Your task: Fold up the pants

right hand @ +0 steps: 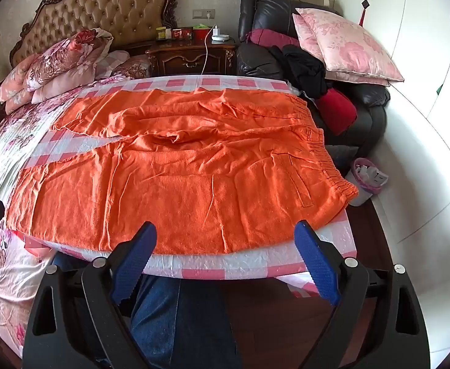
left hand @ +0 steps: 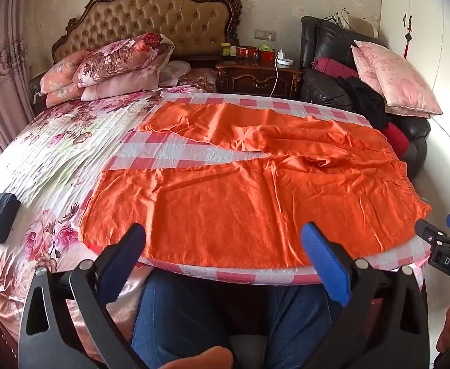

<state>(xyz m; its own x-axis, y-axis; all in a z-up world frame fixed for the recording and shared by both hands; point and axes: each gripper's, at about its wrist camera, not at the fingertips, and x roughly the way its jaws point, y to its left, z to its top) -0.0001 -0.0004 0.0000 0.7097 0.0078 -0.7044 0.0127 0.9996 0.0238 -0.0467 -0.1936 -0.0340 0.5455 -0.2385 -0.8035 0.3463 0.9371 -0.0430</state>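
Left wrist view shows the orange pants [left hand: 255, 190] spread flat over a pink-checked board [left hand: 246, 276] that sits on the flowered bed [left hand: 49, 160], with the waistband to the right and the two legs running off to the left. Both legs lie open in a V, with a wedge of checked board showing between them, so no fold has been made yet; I judge the task to be at its very start. My left tongs [left hand: 222, 246] hang spread wide just above the near hem, with nothing between them. In the right wrist view, my right tongs [right hand: 225, 243] are spread as well, over the near edge of the near leg and pinching nothing. The cloth is creased but lies single-layered. Everything is left to do: bring one leg over the other, then fold the length up toward the waistband [right hand: 326, 150]
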